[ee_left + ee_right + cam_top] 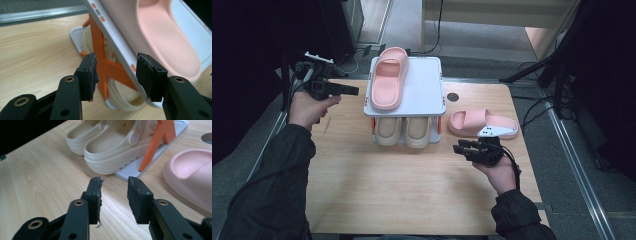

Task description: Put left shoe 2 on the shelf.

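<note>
The pink slipper (pixel 482 122) on the surface (pixel 412 185), at two o'clock from the spread, empty right gripper (pixel 462 146), looked soft and light; its thick side could be pinched. The left gripper (pixel 116 73) was spread too.

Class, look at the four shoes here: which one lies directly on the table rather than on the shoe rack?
The pink slipper right of the rack, near the right gripper. Its pink partner lies on the top shelf; the beige clogs sit on the bottom shelf.

No text, label, brand, number or sign can be read on the pink slippers (pixel 389 80), the beige clogs (pixel 110 147), the white shoe rack (pixel 427 85) or the desk (pixel 412 185).
</note>
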`<state>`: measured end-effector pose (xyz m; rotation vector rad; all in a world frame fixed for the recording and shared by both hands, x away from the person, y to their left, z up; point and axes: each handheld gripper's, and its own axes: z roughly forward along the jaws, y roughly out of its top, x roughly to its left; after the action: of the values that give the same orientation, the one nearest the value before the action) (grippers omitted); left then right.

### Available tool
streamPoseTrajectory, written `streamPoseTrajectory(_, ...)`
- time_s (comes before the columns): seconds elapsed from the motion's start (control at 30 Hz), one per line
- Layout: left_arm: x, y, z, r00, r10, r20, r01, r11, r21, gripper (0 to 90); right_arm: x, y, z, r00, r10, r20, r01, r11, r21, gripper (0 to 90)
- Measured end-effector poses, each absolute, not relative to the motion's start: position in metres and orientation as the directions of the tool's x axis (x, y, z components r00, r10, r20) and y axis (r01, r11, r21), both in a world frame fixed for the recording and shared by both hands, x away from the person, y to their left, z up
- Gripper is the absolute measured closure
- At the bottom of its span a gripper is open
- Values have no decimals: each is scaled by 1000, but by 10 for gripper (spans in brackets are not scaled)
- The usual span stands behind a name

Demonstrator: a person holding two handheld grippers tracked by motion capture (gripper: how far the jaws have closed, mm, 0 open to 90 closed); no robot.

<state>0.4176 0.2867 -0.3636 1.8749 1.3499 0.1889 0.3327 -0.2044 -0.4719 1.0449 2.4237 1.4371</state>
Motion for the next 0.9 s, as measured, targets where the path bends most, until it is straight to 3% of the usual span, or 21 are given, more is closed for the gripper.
streamPoseTrajectory(0.37, 393, 290, -391, 441, 838, -322, 725, -121, 678, 477, 349, -225, -476, -694, 679, 239, 540, 272, 796, 725)
streamPoseTrajectory(0.7, 375, 292, -416, 421, 842, -336, 736, -101, 670, 463, 362, -238, -477, -671, 698, 251, 555, 247, 795, 895)
streamPoseTrajectory(0.9, 361, 291, -434, 415, 840, -349, 744, -93, 662, 453, 373, -246, -480, -655, 716, 242, 558, 242, 794, 900)
